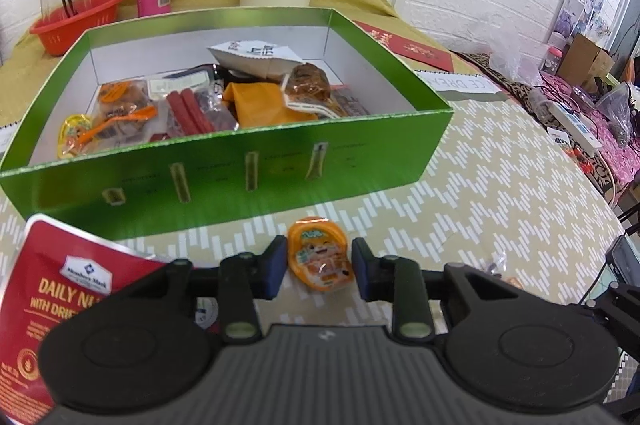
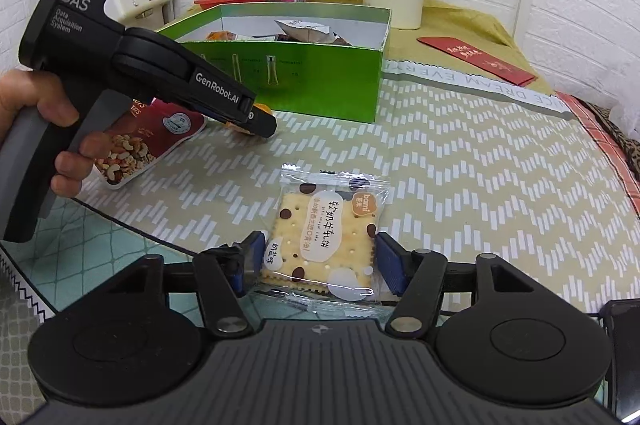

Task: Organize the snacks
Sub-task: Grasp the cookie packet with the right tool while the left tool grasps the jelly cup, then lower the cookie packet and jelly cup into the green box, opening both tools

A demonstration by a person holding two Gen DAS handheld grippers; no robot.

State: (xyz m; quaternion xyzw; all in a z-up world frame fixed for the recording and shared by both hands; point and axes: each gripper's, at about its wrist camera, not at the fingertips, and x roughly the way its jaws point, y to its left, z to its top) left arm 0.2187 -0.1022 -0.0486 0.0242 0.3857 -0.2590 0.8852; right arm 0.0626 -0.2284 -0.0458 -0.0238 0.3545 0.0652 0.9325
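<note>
The left gripper (image 1: 320, 267) has its pads closed onto the sides of an orange jelly cup (image 1: 319, 253), which sits on the patterned mat (image 1: 500, 193). To its left lies a red nut pouch (image 1: 52, 297); straight ahead stands the green box (image 1: 224, 169), already holding snacks. The right gripper (image 2: 318, 261) brackets a cracker packet (image 2: 326, 233) on the mat, its pads at the wrapper's edges; I cannot tell whether they press. A hand (image 2: 44, 129) holds the left gripper's handle.

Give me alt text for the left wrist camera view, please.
The left gripper straddles a small orange jelly cup lying on a patterned tablecloth. Behind it stands an open green box of assorted snacks, with a red nut pouch lower left.
</note>
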